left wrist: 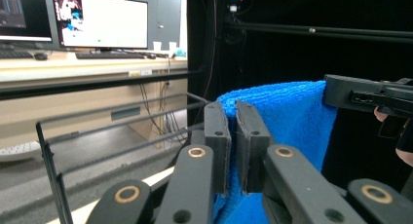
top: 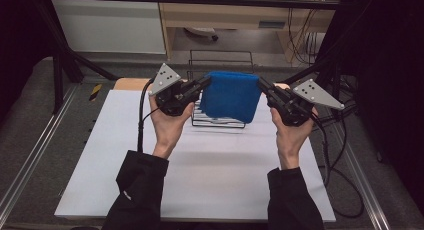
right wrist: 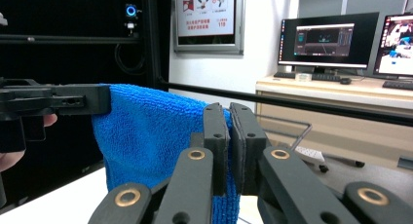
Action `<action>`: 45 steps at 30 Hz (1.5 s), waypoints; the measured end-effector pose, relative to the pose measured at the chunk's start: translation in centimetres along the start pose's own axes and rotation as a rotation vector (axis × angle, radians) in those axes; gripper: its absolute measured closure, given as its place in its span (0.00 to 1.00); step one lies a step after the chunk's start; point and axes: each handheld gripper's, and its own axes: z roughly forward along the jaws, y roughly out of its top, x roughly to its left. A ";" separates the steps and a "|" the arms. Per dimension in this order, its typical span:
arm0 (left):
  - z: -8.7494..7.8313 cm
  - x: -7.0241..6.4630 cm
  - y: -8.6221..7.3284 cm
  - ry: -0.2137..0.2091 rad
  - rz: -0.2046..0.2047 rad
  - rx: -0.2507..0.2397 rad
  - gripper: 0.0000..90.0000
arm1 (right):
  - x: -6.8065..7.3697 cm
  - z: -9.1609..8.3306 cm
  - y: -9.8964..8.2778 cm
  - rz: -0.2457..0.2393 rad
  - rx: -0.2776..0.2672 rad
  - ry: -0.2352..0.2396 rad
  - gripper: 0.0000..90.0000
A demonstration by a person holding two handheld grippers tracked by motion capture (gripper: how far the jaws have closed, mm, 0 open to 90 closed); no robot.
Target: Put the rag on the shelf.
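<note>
Plain bright blue towel [top: 230, 96], black wire rack [top: 220, 121], white table [top: 210, 165]

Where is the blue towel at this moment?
In the high view the blue towel hangs mid-table, stretched between the left gripper and right gripper, each shut on a top corner, in front of the black wire rack.

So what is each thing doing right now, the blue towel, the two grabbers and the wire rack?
blue towel: lifted off the table, hanging down, held by its two top corners.
left gripper: shut on the towel's left top corner.
right gripper: shut on the towel's right top corner.
wire rack: standing on the table behind the towel, nothing hung on it that I can see.
white table: bare in front.
</note>
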 end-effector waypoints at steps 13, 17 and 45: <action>0.5 0.7 2.2 0.010 0.010 -0.054 0.94 | -0.4 1.4 2.3 -0.002 -0.047 -0.005 0.96; 0.7 0.9 3.0 0.017 0.005 -0.076 0.94 | -0.5 2.0 3.2 -0.011 -0.058 -0.007 0.96; 2.4 3.2 7.3 0.063 0.005 -0.139 0.94 | -2.0 6.1 7.7 -0.035 -0.095 -0.013 0.96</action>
